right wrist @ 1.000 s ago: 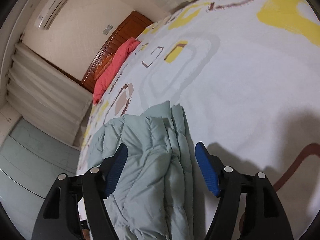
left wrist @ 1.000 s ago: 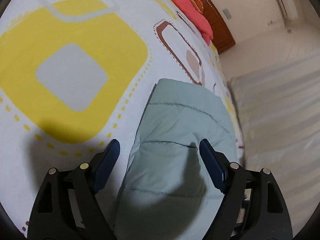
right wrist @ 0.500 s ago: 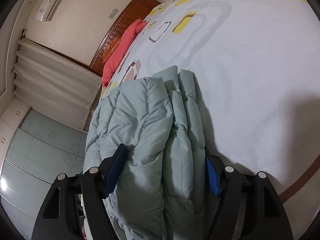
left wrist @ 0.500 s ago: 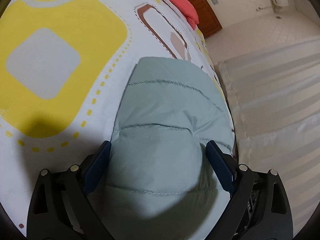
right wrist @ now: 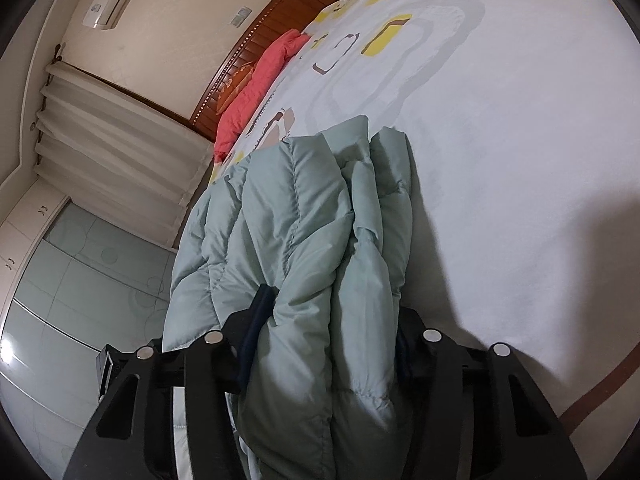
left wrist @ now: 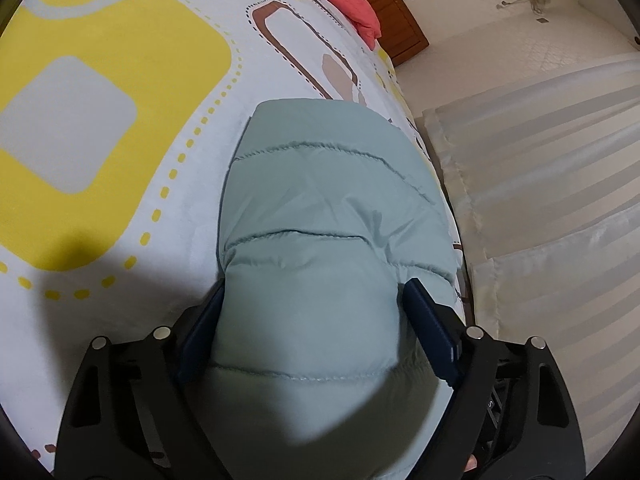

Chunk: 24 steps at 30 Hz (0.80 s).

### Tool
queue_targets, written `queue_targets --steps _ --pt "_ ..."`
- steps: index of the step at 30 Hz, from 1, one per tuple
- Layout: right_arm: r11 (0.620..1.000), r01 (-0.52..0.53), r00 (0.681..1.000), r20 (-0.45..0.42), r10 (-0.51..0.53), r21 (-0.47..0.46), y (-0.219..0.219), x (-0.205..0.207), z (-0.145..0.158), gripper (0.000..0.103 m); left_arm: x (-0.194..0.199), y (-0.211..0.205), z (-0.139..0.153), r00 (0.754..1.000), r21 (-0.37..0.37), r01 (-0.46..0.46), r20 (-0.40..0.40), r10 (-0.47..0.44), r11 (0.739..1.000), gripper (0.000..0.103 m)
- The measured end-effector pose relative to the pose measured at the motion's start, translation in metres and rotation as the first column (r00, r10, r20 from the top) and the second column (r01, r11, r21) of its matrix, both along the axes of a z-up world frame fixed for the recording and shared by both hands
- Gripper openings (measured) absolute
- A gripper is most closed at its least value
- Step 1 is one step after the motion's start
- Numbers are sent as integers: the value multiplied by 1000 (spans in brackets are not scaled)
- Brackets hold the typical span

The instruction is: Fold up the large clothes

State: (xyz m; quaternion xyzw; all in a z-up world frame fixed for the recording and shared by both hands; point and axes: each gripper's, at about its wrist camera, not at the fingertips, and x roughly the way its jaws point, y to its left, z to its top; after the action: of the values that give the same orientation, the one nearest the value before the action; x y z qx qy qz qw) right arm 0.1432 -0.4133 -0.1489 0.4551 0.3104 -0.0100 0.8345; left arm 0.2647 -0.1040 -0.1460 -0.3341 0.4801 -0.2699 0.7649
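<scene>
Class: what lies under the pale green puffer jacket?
The puffer jacket lies on a patterned bedsheet with yellow and brown shapes. The sheet directly beneath it is covered, so anything there cannot be seen.

one quilted jacket (left wrist: 320, 208), two grippers, one red pillow (right wrist: 256, 92), one bed (right wrist: 520, 120).
</scene>
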Motion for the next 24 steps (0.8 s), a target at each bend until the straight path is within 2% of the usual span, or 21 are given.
queue_targets --steps 5,11,15,18,20,24 --pt "1000 -7 1000 9 7 -5 2 1 2 44 -7 2 -1 999 9 -19 26 18 1000 64" --pt "999 -5 1000 30 6 -37 10 -1 9 34 -14 6 8 997 28 -26 67 24 999 48" --pt "997 -17 999 51 21 -73 20 2 22 30 -16 14 18 996 9 -46 83 45 999 43" --pt "996 -45 996 76 51 -75 29 14 31 29 -15 28 34 989 -4 -77 125 77 997 41" --pt "994 -73 993 89 80 -82 38 27 37 29 -12 42 47 981 -4 -107 164 106 994 41" --pt "988 -134 983 114 143 -81 63 61 44 29 -2 71 57 969 -18 -166 185 166 986 41"
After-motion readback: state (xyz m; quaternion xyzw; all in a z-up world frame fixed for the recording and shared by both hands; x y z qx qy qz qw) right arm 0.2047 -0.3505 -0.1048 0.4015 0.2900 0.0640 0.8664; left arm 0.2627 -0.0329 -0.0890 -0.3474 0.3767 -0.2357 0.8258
